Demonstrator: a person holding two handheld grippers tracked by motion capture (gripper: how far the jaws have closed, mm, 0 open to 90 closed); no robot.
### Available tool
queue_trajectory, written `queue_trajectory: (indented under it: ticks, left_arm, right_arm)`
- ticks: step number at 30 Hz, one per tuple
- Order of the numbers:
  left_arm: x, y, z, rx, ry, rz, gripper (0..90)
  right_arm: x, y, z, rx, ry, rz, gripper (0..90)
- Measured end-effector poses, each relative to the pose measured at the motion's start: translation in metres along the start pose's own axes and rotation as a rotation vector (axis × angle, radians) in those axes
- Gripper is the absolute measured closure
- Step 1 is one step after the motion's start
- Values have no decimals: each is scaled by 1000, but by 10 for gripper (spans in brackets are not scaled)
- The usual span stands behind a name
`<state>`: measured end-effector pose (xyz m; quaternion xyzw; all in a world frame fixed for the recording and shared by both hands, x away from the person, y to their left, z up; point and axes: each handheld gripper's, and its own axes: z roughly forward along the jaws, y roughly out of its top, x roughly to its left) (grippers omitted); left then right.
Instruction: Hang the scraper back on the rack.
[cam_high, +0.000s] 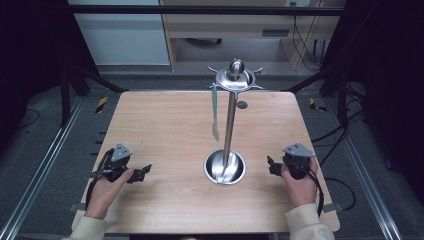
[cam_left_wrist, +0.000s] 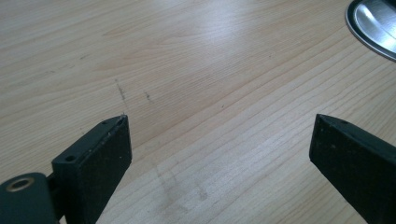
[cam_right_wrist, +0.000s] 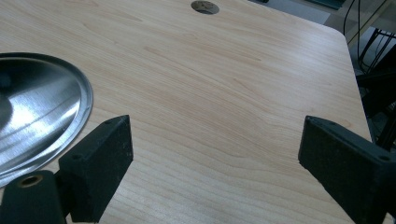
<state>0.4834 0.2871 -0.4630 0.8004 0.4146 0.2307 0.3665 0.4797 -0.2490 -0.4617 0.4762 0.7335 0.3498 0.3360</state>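
- The tall polished steel stand (cam_high: 229, 125), a slim pole on a round dished base (cam_high: 225, 167), sits at the middle of the pale wooden worktop (cam_high: 165, 130); it is probably rigid, slick and top-heavy, so the pole low down looks the best hold.
- From the stand's hooked top ring (cam_high: 235, 80) hangs a thin pale-green flat utensil (cam_high: 215, 112), likely light and free to swing.
- The base holds nothing but reflections.
- The left gripper (cam_high: 141, 172) rests left of the base, jaws spread wide, empty.
- The right gripper (cam_high: 272, 165) rests right of the base, jaws likewise apart.
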Motion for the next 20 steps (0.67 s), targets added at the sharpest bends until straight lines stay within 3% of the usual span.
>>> queue_trajectory:
  ticks: [15, 20]
  left_arm:
    - [23, -15, -9, -71, 69, -50, 68]
    - [23, -19, -14, -78, 80, -53, 68]
  right_arm:
    - [4, -1, 4, 22, 6, -22, 102]
    - [5, -1, 4, 24, 6, -13, 101]
